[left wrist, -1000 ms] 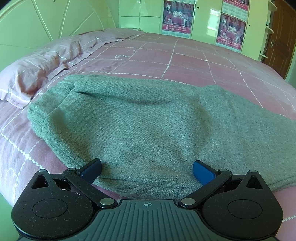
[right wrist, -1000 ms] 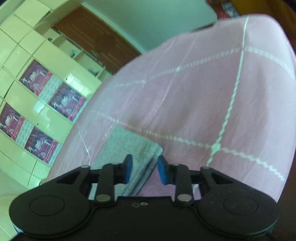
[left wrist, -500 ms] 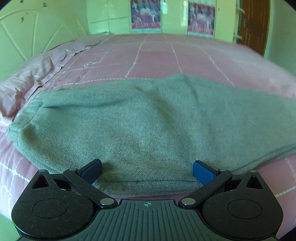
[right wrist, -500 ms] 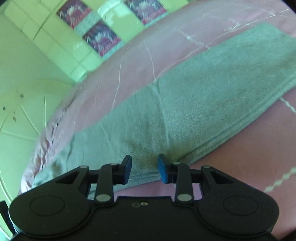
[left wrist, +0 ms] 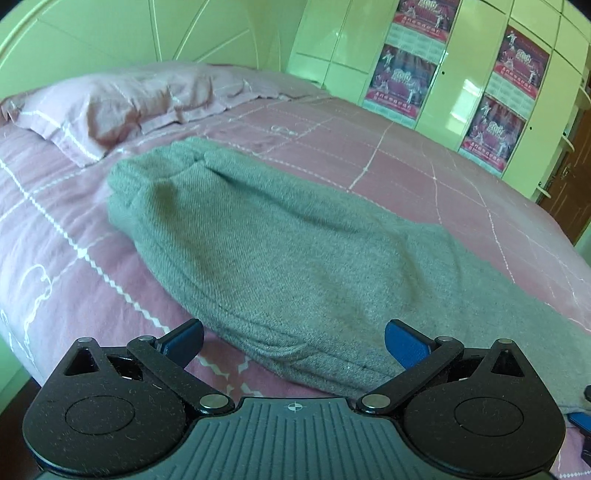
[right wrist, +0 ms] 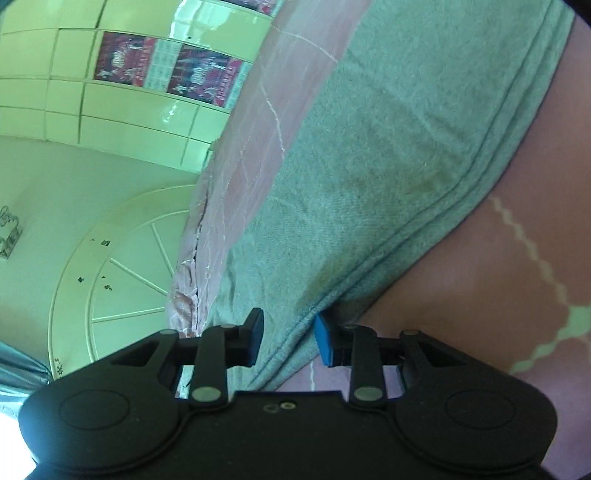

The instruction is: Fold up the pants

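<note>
Overhead, "2010" posters (left wrist: 400,75) (grey pants (left wrist: 295,254) below)

A: Left side? 
B: Bare bedspread (left wrist: 55,236) between the pants (left wrist: 295,251) and the bed's near edge. Pillow (left wrist: 110,99) blocks toward the headboard (left wrist: 110,33).

A: Far side? 
B: Open bedspread beyond the pants up to the wardrobe (left wrist: 461,62).

A: Right gripper (right wrist: 288,341)? 
B: Pants' edge sits between its fingers, gaps on both sides. Bare bedspread to its right.
</note>
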